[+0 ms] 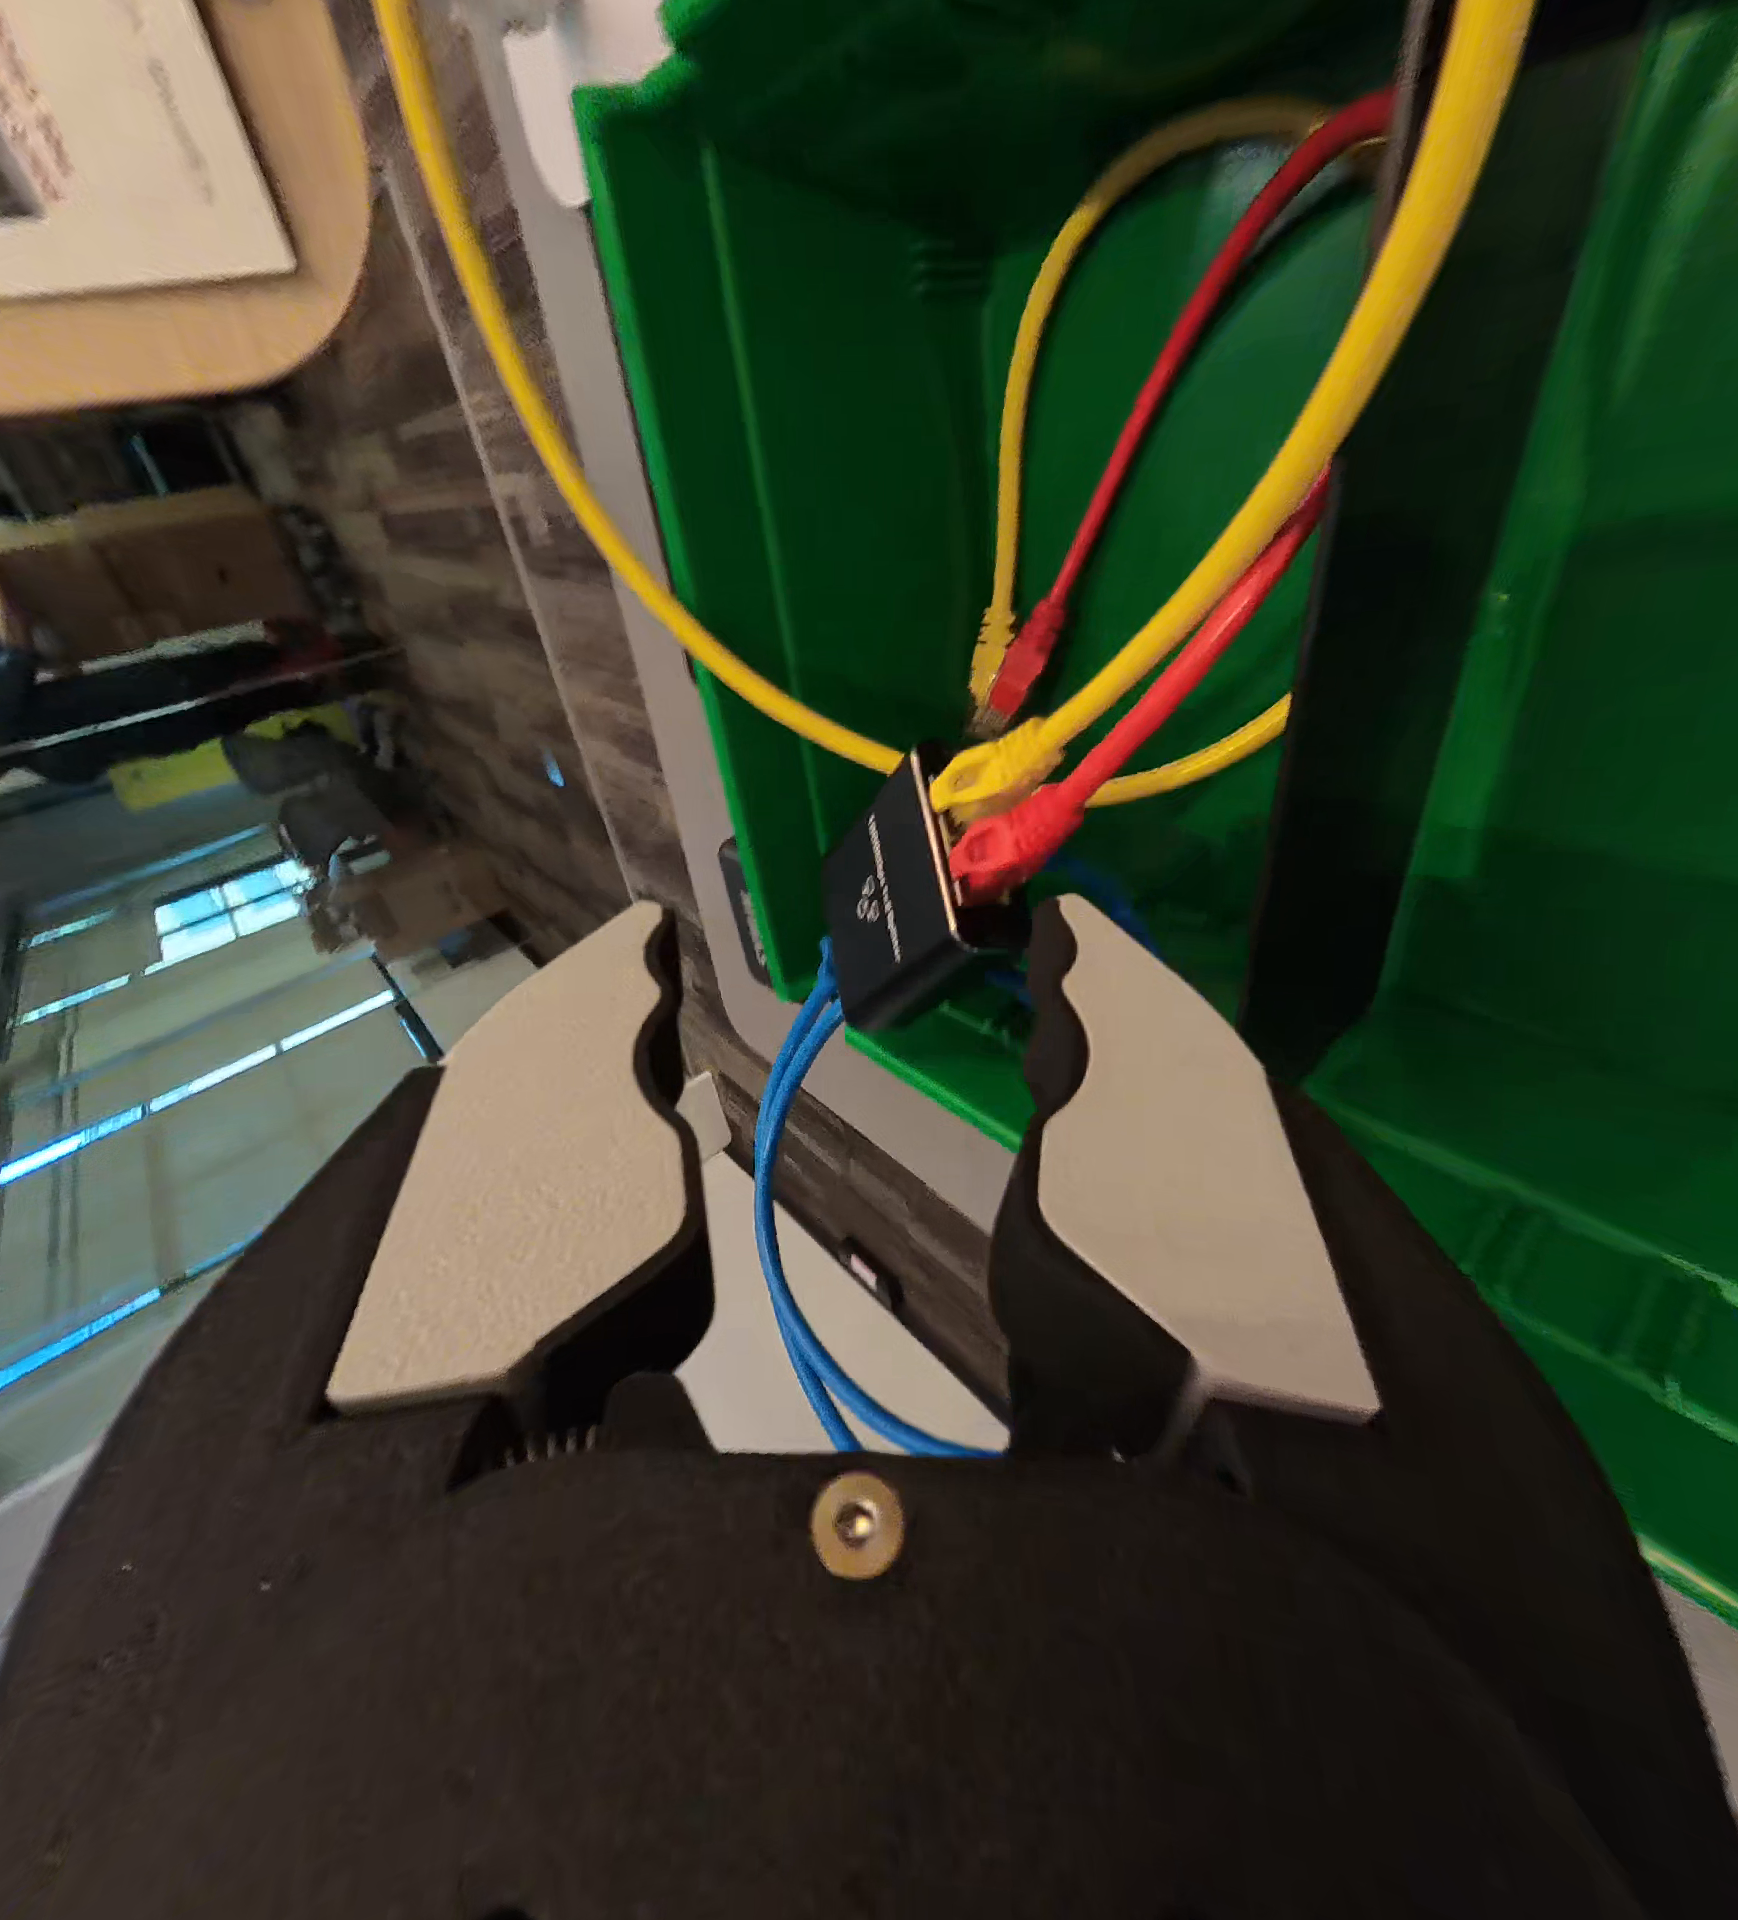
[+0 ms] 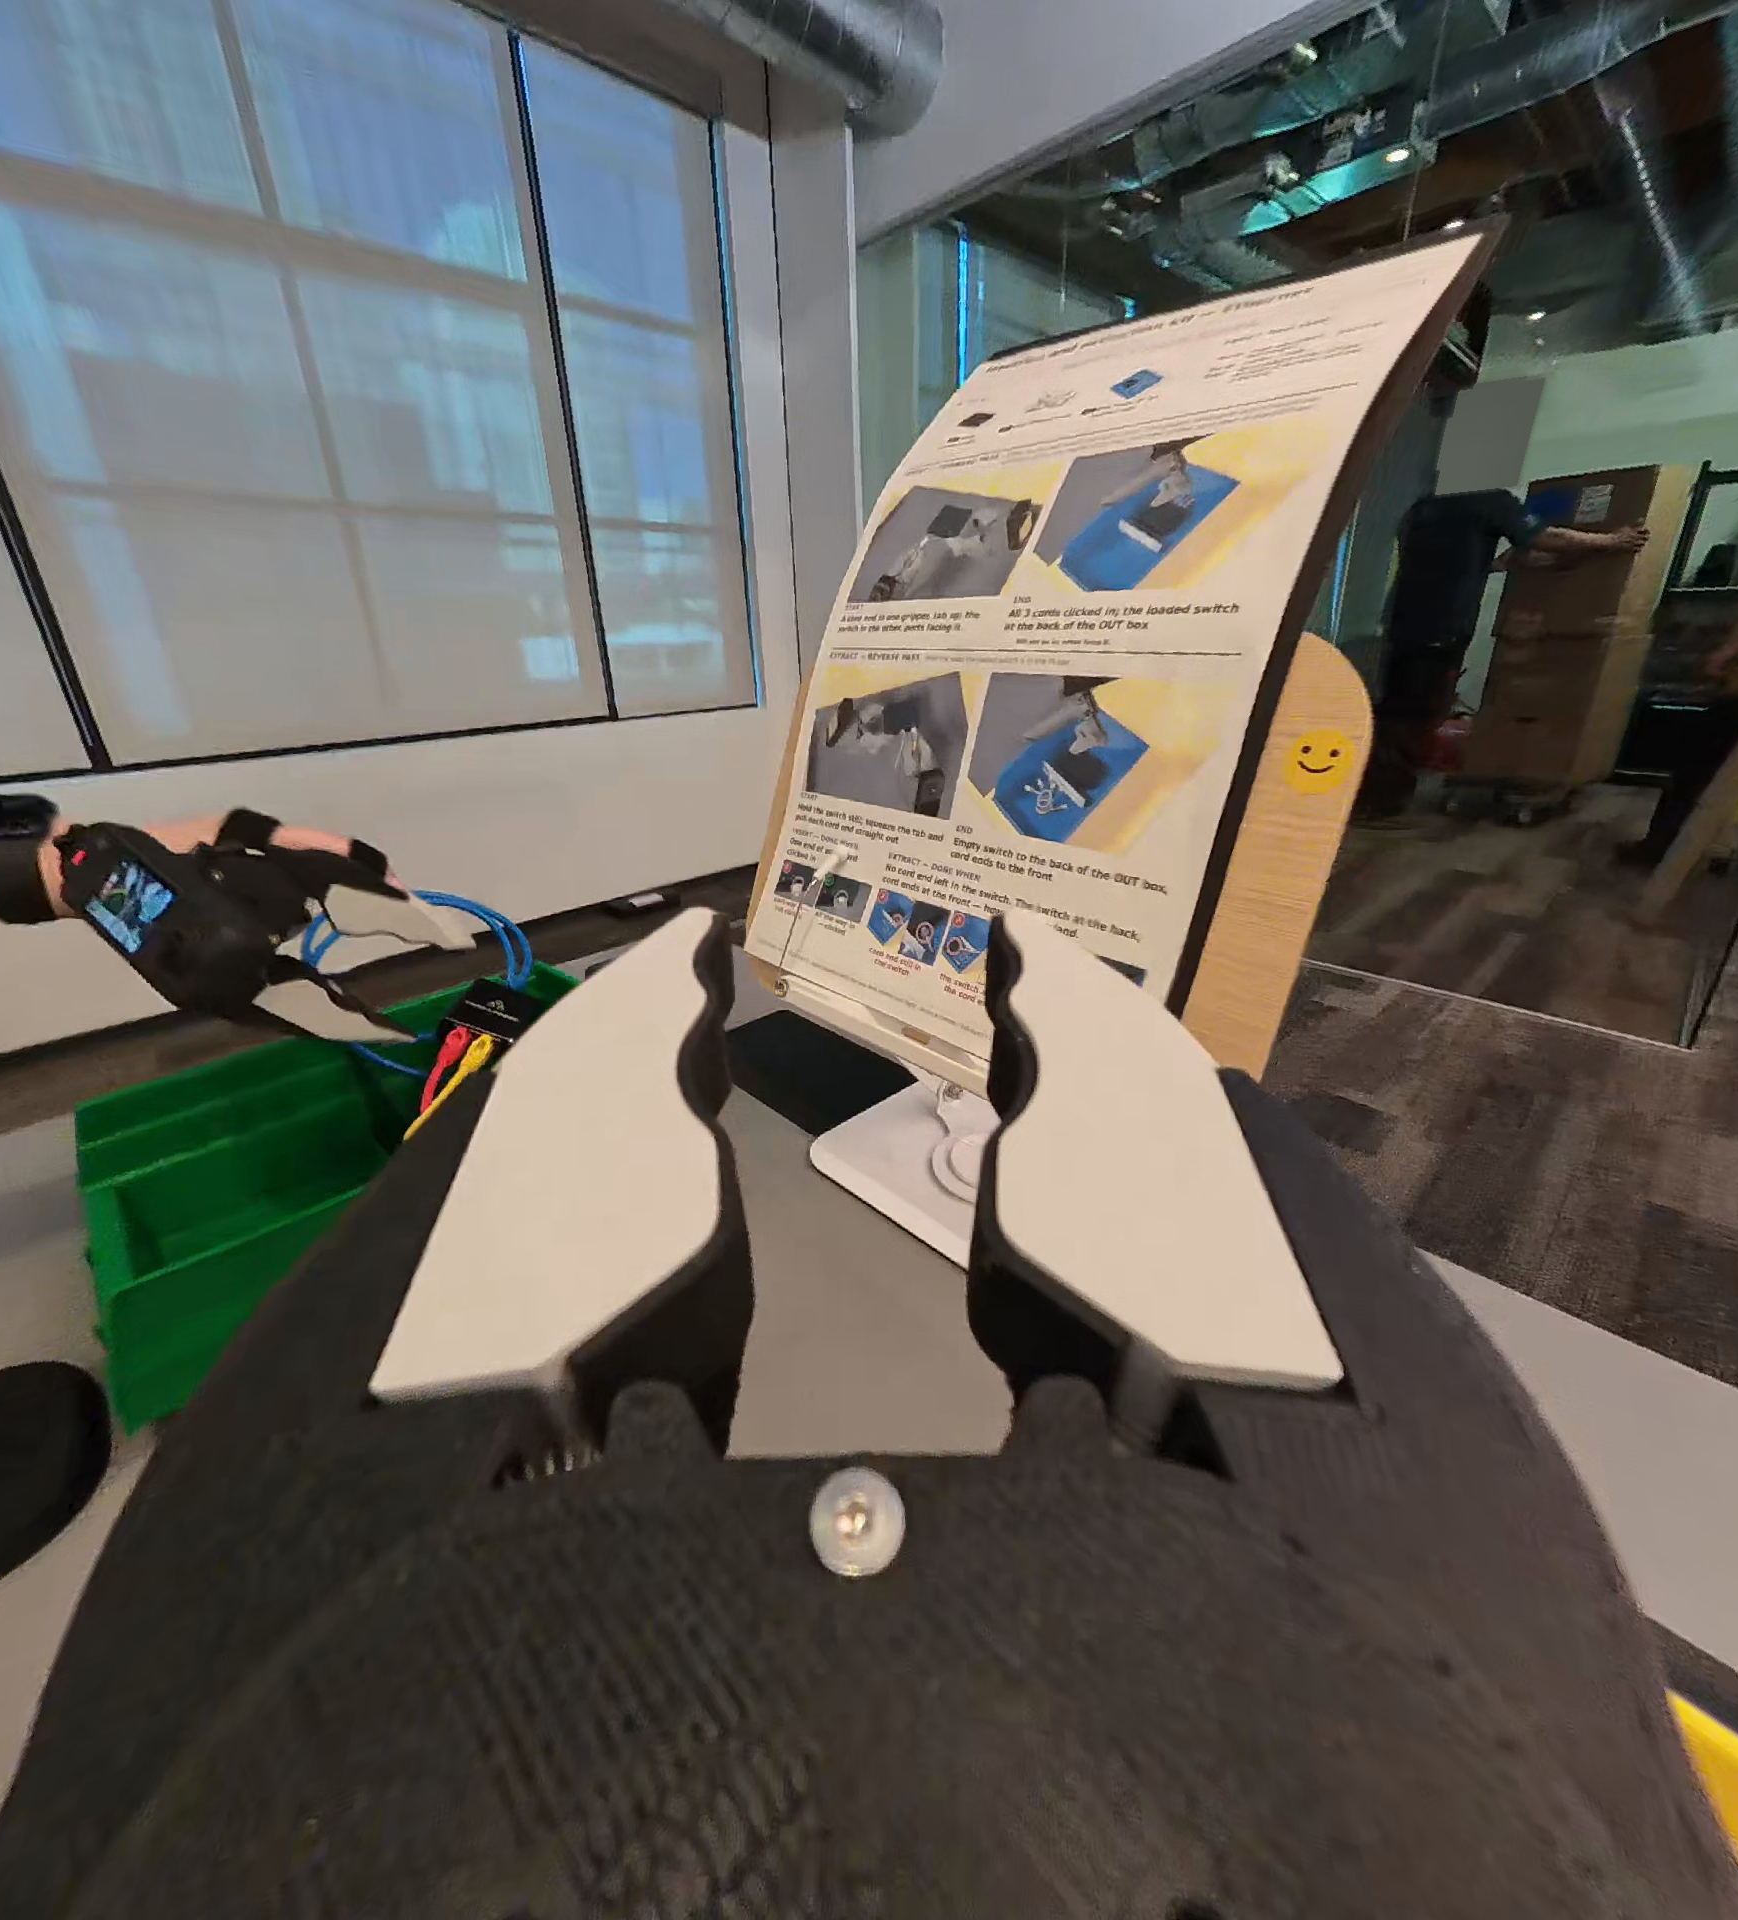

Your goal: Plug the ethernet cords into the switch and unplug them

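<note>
The left gripper hung spread over the green bin, the black switch just past its tips at twelve o'clock with yellow cord, red cord and seemingly blue cord plugged in, while the right gripper idled apart and empty, so unplugging looked next, needing a firm hold on the switch.

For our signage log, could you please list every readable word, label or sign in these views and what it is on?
I do not quote writing; here is what bears it.
Black switch: small white print and a logo.
Instruction sheet on its stand: headings and captions, legible.
Dark label by the green bin: blurred.
Wooden board: yellow smiley sticker, no words.
</note>
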A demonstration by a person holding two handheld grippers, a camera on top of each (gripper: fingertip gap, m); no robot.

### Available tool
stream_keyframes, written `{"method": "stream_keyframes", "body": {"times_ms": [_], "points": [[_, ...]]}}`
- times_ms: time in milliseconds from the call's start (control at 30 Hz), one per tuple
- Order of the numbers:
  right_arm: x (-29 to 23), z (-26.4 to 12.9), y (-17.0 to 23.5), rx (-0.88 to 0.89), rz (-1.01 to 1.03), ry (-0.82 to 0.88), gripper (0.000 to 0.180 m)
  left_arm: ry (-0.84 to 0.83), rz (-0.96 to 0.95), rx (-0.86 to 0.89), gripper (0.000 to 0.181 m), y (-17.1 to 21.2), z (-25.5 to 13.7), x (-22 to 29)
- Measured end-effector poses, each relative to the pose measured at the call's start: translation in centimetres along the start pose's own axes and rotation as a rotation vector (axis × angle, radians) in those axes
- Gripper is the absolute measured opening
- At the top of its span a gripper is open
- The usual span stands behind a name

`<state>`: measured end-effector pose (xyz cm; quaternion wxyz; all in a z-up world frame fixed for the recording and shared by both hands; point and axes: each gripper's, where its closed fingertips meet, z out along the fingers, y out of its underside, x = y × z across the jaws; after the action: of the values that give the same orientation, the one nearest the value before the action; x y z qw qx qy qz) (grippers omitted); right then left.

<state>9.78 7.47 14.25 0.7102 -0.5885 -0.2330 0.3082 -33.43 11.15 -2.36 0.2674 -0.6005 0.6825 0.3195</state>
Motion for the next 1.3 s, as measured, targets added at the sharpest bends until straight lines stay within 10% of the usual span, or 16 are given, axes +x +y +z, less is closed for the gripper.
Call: {"method": "stream_keyframes", "body": {"times_ms": [1300], "points": [[2.0, -2.5, -1.5, 0.094, 0.174, -0.016, 0.041, -0.144, 0.285, -0.151, 0.025, 2.4, 4.2, -0.2]]}}
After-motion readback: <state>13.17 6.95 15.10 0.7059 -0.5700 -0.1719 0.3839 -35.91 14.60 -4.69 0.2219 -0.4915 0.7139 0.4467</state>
